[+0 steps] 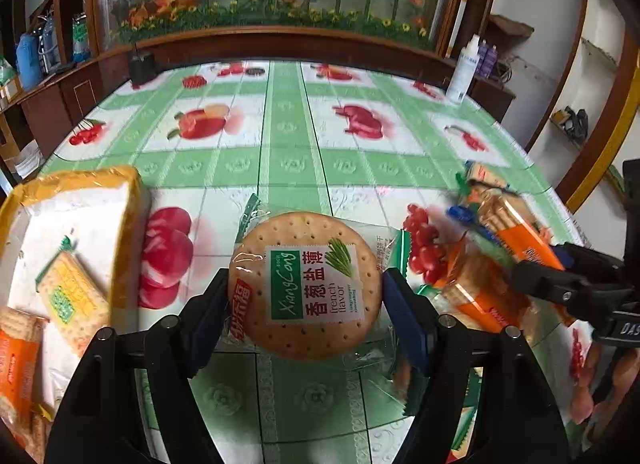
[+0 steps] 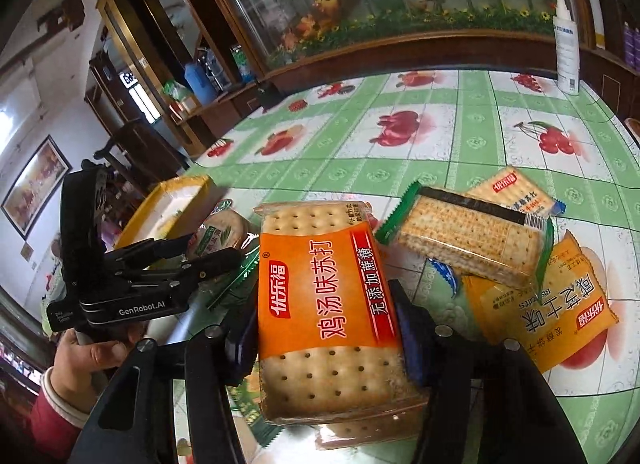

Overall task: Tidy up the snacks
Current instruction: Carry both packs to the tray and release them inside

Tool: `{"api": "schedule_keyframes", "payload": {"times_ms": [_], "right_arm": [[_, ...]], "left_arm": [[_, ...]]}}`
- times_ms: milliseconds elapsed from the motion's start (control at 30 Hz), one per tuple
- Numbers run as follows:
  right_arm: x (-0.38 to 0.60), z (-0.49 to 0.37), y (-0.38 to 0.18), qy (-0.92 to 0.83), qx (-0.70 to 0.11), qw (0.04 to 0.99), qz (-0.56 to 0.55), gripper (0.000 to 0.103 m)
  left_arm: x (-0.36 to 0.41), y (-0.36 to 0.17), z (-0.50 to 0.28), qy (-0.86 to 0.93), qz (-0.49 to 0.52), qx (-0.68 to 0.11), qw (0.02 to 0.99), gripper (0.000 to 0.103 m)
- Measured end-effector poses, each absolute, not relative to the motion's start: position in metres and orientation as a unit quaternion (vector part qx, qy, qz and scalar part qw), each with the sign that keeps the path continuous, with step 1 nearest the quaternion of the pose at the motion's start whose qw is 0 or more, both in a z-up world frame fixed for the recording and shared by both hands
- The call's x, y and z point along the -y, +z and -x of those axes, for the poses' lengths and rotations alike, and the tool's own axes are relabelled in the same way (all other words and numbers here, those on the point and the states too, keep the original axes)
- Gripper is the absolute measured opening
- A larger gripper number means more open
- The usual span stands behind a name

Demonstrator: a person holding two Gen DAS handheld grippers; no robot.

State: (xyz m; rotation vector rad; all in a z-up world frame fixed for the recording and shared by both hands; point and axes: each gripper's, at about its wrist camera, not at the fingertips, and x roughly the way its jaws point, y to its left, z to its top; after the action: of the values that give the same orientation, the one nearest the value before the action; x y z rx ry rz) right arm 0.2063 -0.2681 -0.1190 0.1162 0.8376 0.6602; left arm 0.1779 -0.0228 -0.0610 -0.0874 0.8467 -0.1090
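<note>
Your left gripper [image 1: 305, 306] has its fingers [image 1: 204, 320] pressed against both sides of a round cracker pack [image 1: 305, 284], so it is gripping that pack; the pack sits above the table [image 1: 288, 136], with its green label facing the camera; to its left stands a yellow-rimmed tray [image 1: 132, 224] that already holds a green-labelled cracker pack [image 1: 72, 296] and an orange pack [image 1: 16, 364] at the near edge.

Your right gripper [image 2: 326, 328] is closed on an orange soda cracker pack [image 2: 326, 304]; its fingers [image 2: 412, 340] pinch the long sides of the wrapper, and the pack lies tilted up toward the lens; just beyond it, on the table, rests a clear-wrapped cracker stack [image 2: 468, 240] with green ends, lying over a yellow pack [image 2: 544, 304] and a blue-edged pack [image 2: 516, 192]; whether another pack lies under the held one you cannot tell clearly; a white spray bottle [image 2: 566, 48] stands far back at the table's edge; your hand [image 2: 92, 364] in a red sleeve shows at lower left.
</note>
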Motion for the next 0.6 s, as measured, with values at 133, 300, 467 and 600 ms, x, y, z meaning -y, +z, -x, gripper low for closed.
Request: {"api": "schedule_keyframes", "payload": {"times_ms": [133, 300, 467, 600], "right_arm": [[0.266, -0.200, -0.112, 0.317, -0.389, 0.863, -0.058, 0.059], [0.256, -0.190, -0.101, 0.323, -0.377, 0.867, -0.047, 0.059], [0.233, -0.179, -0.091, 0.330, -0.366, 0.870, -0.017, 0.059], [0.209, -0.170, -0.085, 0.340, -0.358, 0.870, 0.004, 0.058]], "left_arm": [[0.014, -0.049, -0.168, -0.047, 0.052, -0.395, 0.916, 0.074], [-0.006, -0.039, -0.151, -0.029, 0.066, -0.380, 0.922, 0.074], [-0.031, -0.035, -0.131, -0.002, 0.086, -0.366, 0.927, 0.074], [-0.052, -0.033, -0.119, 0.022, 0.098, -0.357, 0.929, 0.074]]}}
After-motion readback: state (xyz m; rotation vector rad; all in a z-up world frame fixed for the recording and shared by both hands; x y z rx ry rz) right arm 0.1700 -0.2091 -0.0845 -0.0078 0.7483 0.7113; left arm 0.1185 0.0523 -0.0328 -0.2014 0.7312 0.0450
